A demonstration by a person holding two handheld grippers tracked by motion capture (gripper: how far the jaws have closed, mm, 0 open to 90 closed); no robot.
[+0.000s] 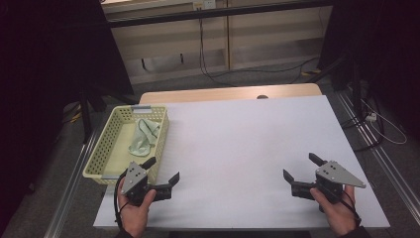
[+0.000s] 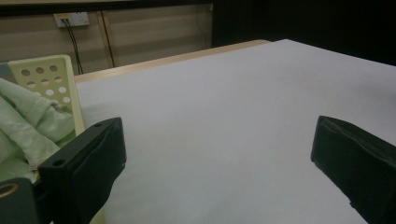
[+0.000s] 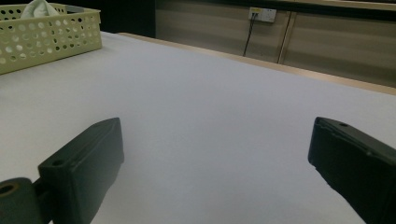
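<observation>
A pale yellow perforated basket [image 1: 106, 144] sits at the table's left side with a crumpled light green cloth [image 1: 143, 135] inside it. My left gripper [image 1: 161, 169] is held low at the basket's near right corner, open, one jaw over the basket's rim and the other over the table. In the left gripper view the cloth [image 2: 25, 126] and the basket wall [image 2: 46, 77] lie to the left of the open gripper [image 2: 219, 154]. My right gripper [image 1: 303, 167] rests near the table's front right, open and holding nothing. The basket [image 3: 44, 37] appears far left in the right gripper view.
The table [image 1: 237, 148] is covered by a white sheet, with a wooden strip along its far edge. Cables [image 1: 213, 64] run over the carpet beyond it. Dark stands flank both sides of the table.
</observation>
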